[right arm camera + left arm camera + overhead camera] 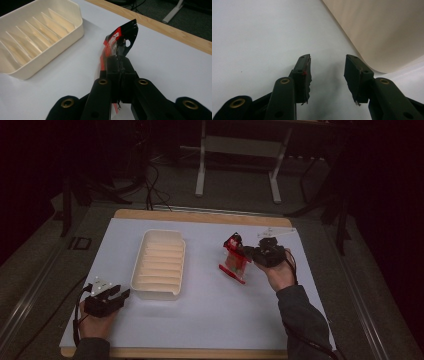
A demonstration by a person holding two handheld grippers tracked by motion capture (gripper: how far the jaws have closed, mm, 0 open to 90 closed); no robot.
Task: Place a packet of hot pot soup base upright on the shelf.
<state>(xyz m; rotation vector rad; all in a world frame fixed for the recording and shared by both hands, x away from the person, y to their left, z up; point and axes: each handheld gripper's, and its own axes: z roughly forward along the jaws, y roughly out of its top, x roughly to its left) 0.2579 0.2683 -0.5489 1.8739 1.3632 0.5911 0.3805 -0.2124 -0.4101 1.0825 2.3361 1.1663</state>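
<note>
— Broadly, what is laid out, from the biggest thing down?

— A white table [210, 315] is seen, wood-edged at the far side. On its left half a cream tray [159, 264] is set, its long axis running away from the person, with slots ribbed across it. A red and black packet [235, 259] is held up right of the tray, well apart from it.

— And the grippers?

— The right gripper [248, 252] is shut on the packet: in the right gripper view its jaws are pressed together on the packet's [117, 41] upper part, and the sealed top with its hang hole is left sticking out beyond them. The left gripper [118, 292] is rested on the table by the tray's near left corner, jaws apart, nothing between them (only bare table and the tray's wall [382, 32] in its own view).

— Which relation matters for the coming move?

— The tray [37, 37] lies to the left of the held packet. The packet would probably be carried leftward and turned so its flat side runs along a slot.
</note>
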